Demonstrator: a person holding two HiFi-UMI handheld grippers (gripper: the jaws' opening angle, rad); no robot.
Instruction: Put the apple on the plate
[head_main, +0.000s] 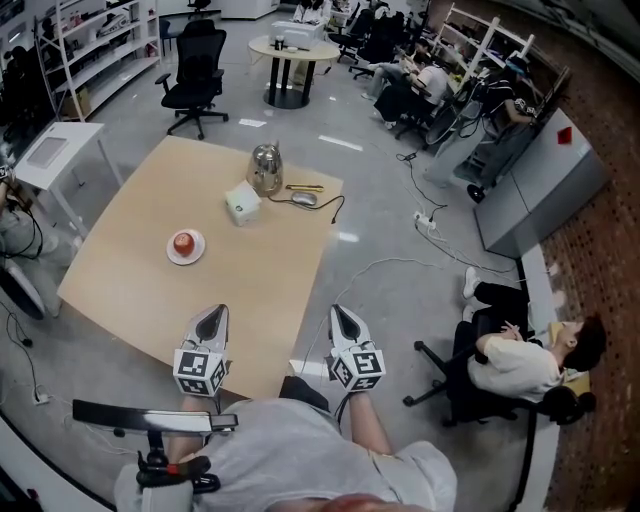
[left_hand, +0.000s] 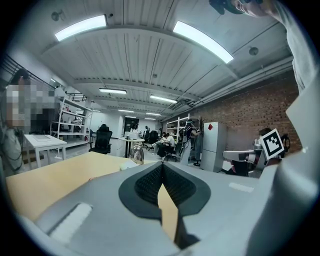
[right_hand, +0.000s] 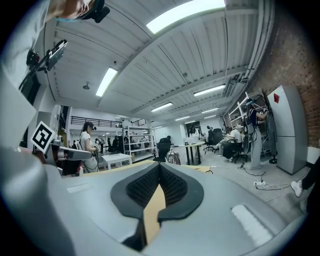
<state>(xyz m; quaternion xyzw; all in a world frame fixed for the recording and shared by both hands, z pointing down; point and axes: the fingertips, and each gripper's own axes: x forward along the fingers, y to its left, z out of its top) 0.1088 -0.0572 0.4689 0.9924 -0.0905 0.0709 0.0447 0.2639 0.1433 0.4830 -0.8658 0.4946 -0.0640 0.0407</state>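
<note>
The apple (head_main: 184, 242) sits on the white plate (head_main: 187, 261), left of the middle of the tan bench (head_main: 130, 215) and well in from every edge.

Both grippers hang over the bench's near edge. The left gripper (head_main: 214, 313) is roughly in line with the plate, and the right gripper (head_main: 338, 312) is by the near right corner. In the left gripper view the dark ribbed fingers (left_hand: 146, 184) are pressed together at the tips with nothing between them. The right gripper's fingers (right_hand: 141, 186) are likewise closed and empty.

A wide strip of bare bench lies between the grippers and the plate. Toward the far right corner stand a metal kettle (head_main: 264, 168), a white box (head_main: 242, 203) and a mouse (head_main: 305, 198), whose cable (head_main: 335, 207) trails over the right edge.

Beyond the right edge the floor is open as far as a seated person (head_main: 515, 362). Off the bench's far left corner stands a small white table (head_main: 50, 152).
</note>
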